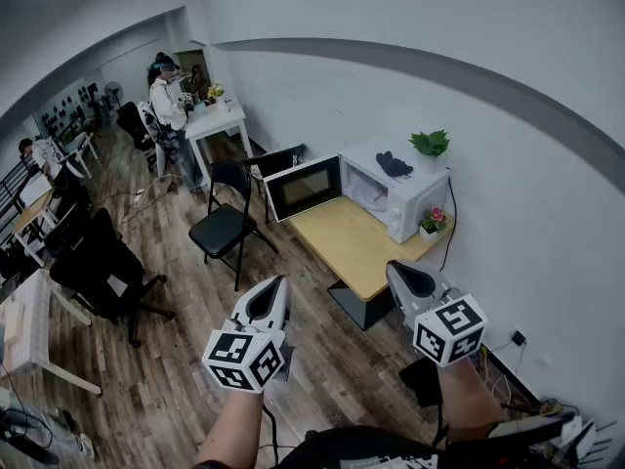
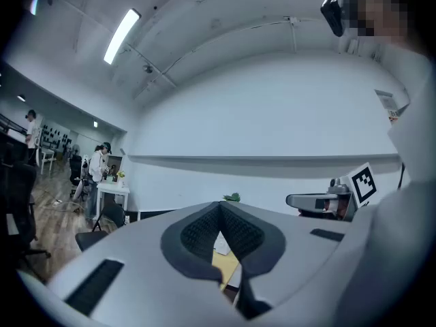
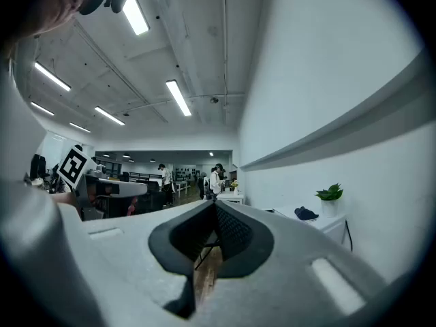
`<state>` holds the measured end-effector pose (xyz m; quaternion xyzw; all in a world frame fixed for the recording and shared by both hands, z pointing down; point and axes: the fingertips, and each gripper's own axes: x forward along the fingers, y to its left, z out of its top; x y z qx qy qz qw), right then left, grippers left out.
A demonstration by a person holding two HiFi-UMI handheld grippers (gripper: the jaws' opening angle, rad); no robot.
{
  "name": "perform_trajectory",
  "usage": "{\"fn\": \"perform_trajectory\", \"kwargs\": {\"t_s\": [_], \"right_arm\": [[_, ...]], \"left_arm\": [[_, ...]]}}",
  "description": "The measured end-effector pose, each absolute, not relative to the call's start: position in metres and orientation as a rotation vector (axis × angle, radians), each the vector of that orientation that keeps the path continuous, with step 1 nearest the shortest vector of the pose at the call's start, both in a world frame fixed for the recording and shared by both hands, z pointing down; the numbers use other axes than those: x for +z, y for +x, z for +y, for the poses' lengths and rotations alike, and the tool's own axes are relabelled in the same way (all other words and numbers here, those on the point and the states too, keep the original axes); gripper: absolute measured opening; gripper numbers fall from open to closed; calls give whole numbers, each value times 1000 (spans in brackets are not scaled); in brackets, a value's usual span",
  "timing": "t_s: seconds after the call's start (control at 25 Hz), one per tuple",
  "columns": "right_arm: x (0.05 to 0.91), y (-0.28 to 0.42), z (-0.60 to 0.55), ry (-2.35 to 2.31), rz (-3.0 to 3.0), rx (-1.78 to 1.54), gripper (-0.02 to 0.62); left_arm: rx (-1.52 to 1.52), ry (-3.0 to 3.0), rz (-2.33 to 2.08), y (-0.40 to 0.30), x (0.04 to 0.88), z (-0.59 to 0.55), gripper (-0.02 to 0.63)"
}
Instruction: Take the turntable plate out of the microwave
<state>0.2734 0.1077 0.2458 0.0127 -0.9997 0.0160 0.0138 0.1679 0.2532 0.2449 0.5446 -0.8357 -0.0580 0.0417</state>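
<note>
At the bottom of the head view I hold my left hand-held gripper (image 1: pixel 276 287) and my right hand-held gripper (image 1: pixel 401 273) level, each with its jaws closed together on nothing. Beyond them, at centre frame, stands the wooden tabletop (image 1: pixel 347 247). At its far right end sits the white microwave (image 1: pixel 415 198), its door (image 1: pixel 303 188) swung open to the left. The turntable plate (image 1: pixel 369 193) shows only as a pale shape inside the cavity, well apart from both hand-held grippers
</note>
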Motion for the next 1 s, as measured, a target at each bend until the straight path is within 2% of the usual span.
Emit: {"fn": "perform_trajectory", "kwargs": {"t_s": [0.52,1.0], "right_arm": [[245,277,124,49,-3120,65,3],[247,249,155,51,-3116,78,4]], "left_arm": [[-163,1707,-2552,176,244,266,2],[-194,1674,-2564,143,247,303,2]]}}
